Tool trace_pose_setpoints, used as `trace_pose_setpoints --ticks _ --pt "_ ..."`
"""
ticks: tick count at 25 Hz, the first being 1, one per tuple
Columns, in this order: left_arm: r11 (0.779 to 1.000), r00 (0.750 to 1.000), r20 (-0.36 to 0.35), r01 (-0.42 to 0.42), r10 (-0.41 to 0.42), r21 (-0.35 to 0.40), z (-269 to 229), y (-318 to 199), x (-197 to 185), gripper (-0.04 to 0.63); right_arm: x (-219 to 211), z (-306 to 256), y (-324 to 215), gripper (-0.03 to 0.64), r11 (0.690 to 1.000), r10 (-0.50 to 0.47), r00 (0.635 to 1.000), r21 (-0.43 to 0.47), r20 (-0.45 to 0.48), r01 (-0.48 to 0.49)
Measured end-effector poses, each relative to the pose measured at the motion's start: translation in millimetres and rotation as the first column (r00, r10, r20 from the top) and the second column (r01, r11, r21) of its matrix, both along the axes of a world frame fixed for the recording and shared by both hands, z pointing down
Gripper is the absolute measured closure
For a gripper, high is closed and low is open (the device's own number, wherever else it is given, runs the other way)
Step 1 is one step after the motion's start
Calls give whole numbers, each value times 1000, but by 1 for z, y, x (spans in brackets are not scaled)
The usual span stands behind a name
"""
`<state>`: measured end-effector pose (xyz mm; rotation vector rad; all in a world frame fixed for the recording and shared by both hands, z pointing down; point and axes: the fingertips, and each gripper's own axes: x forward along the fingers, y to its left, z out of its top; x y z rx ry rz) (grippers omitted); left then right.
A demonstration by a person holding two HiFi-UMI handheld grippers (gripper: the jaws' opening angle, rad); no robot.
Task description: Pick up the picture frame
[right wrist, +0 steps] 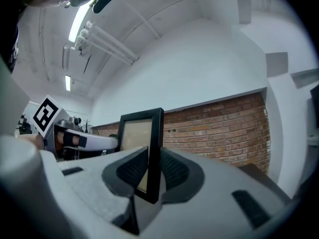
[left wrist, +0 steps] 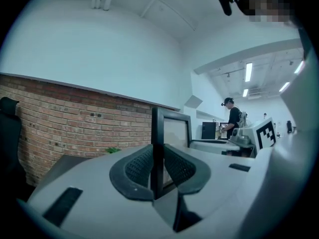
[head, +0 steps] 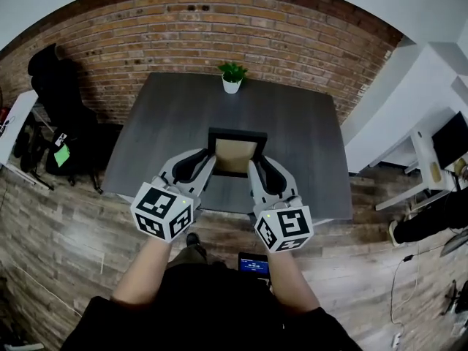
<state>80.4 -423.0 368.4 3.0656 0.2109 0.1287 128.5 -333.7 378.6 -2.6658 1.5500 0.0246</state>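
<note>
Left gripper (left wrist: pixel 157 159) and right gripper (right wrist: pixel 154 167) each clamp a frame (head: pixel 236 151) edge. Grasp looks made; next: raise both level, together.

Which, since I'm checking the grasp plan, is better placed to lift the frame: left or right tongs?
Neither alone: the left tongs clamp the picture frame by its left edge, right tongs by its right edge. Lifting with both looks safest.

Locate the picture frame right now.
Head view centre: the picture frame is clamped by the left gripper on its left edge and the right gripper on its right, over the near half of the table, potted plant beyond.
</note>
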Motion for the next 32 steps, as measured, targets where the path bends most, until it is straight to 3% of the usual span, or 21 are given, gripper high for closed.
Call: trace_pose_setpoints --ticks 6,17,28,32 --pt "1000 1000 0 -21 21 -11 5 19 -29 538 -25 3 17 537 1000 8 1000 0 10 -8" --pt "996 998 -3 -63 62 -66 18 10 -80 538 -87 18 14 535 998 50 998 -47 45 -48" --pt "986 994 7 -109 111 -128 40 -29 -169 538 -173 34 -26 537 991 92 995 -106 47 -87" --pt "982 992 19 -122 127 -147 42 -34 -181 538 -187 36 -31 537 987 106 992 -130 68 -97"
